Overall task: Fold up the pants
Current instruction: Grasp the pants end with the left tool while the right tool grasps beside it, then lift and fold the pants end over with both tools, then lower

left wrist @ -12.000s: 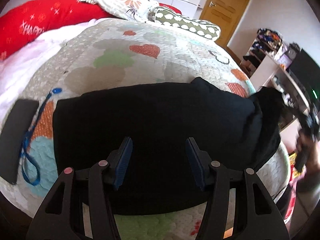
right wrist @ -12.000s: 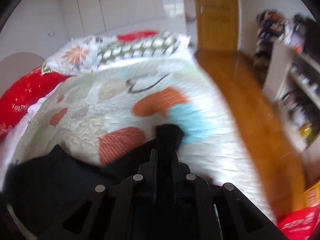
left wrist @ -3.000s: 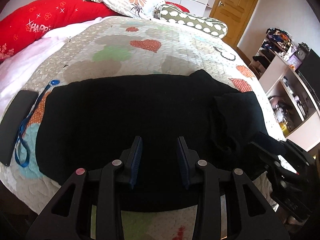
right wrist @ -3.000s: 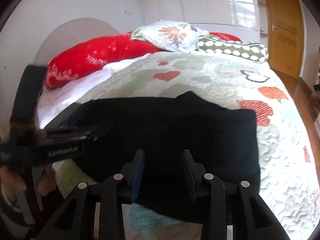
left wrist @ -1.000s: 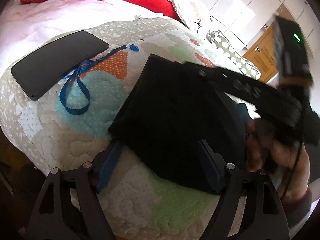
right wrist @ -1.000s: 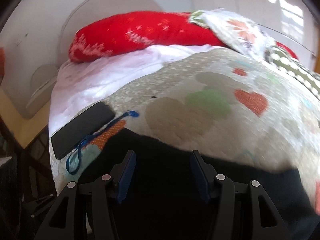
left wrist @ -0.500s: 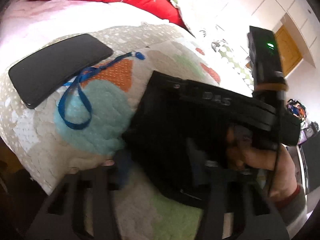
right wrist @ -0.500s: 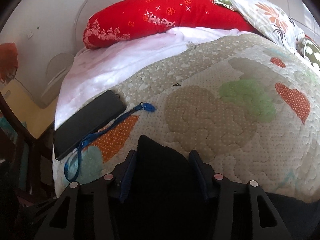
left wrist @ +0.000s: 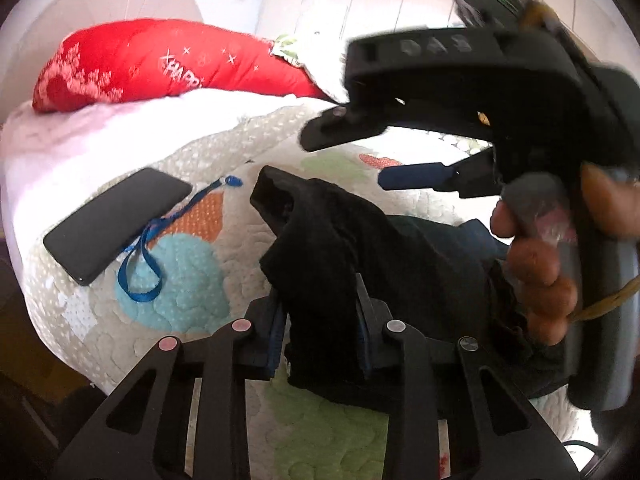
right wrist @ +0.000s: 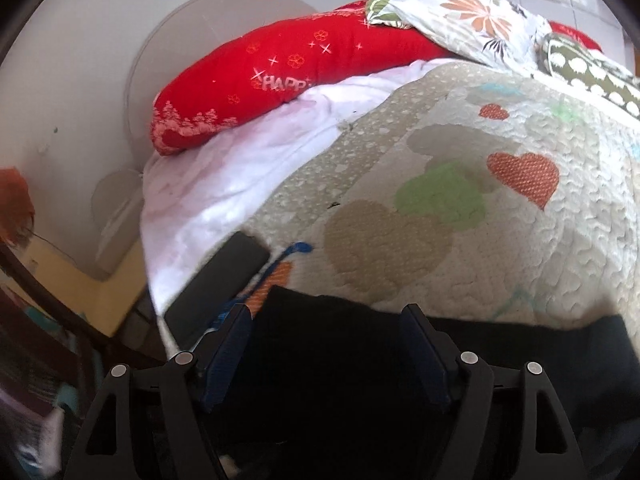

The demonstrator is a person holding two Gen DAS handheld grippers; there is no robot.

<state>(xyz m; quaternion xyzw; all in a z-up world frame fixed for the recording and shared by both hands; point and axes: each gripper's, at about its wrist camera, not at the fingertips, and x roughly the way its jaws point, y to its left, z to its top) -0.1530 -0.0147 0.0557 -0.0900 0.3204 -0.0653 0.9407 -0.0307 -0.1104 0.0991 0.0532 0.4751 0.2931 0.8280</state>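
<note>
The black pants [left wrist: 392, 264] lie folded on the quilted bed. My left gripper [left wrist: 318, 334] is shut on the near left corner of the pants and lifts it off the quilt. In the left wrist view the right gripper [left wrist: 360, 156] hangs above the pants, held by a hand, its jaws apart. In the right wrist view the pants [right wrist: 360, 380] fill the bottom and my right gripper [right wrist: 326, 338] is open just over their far left edge, with nothing between the fingers.
A black phone [left wrist: 116, 224] with a blue lanyard [left wrist: 160, 248] lies on the quilt [left wrist: 200, 292] left of the pants, near the bed's edge. A red pillow [right wrist: 288, 76] and flowered pillows [right wrist: 464, 16] sit at the head of the bed.
My left gripper has closed on the pants' left corner and raised it. The right gripper has moved up off the cloth, above the pants' left end.
</note>
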